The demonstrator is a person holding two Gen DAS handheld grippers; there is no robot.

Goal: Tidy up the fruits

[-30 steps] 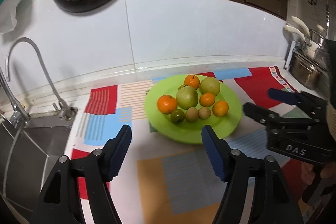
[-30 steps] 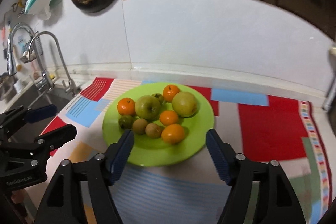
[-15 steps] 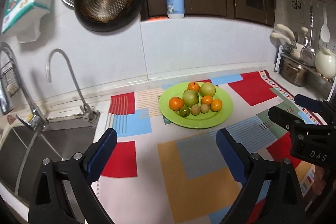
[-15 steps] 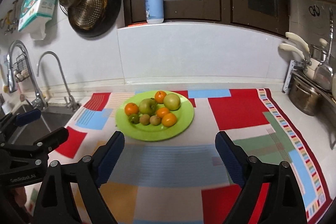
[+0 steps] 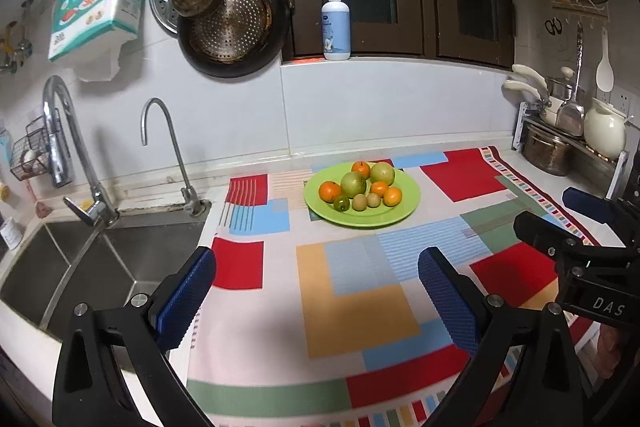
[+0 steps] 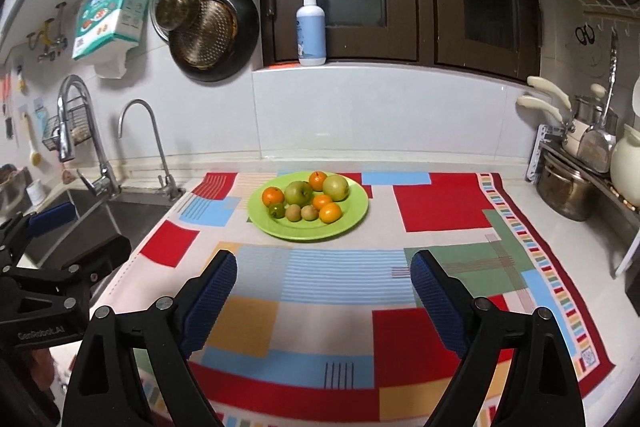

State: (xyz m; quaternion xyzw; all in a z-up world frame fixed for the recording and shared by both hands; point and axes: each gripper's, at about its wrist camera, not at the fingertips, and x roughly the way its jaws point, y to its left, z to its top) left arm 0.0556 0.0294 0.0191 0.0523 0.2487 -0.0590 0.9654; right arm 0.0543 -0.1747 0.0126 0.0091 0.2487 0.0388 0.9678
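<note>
A lime-green plate [image 5: 360, 221] [image 6: 308, 233] sits on the patterned mat toward the back wall. It holds several fruits: oranges [image 5: 329, 190], two green apples [image 5: 353, 183], small brown kiwis [image 5: 359, 202] and a small green fruit [image 6: 276, 209]. My left gripper [image 5: 316, 259] hangs well short of the plate, its jaws opening with nothing between them. My right gripper [image 6: 324, 259] also stands wide open and empty, pulled back from the plate. Each gripper shows at the edge of the other's view.
A steel sink [image 5: 100, 259] with two taps [image 5: 168, 147] lies left of the colourful mat [image 5: 360, 307]. Pots and a white kettle [image 6: 628, 167] crowd a rack at the right. Pans [image 5: 232, 23] hang on the wall; a soap bottle [image 5: 335, 23] stands on the sill.
Both grippers have drawn back and upward from the plate, which now looks much smaller and farther off. Both pairs of jaws have spread wider.
</note>
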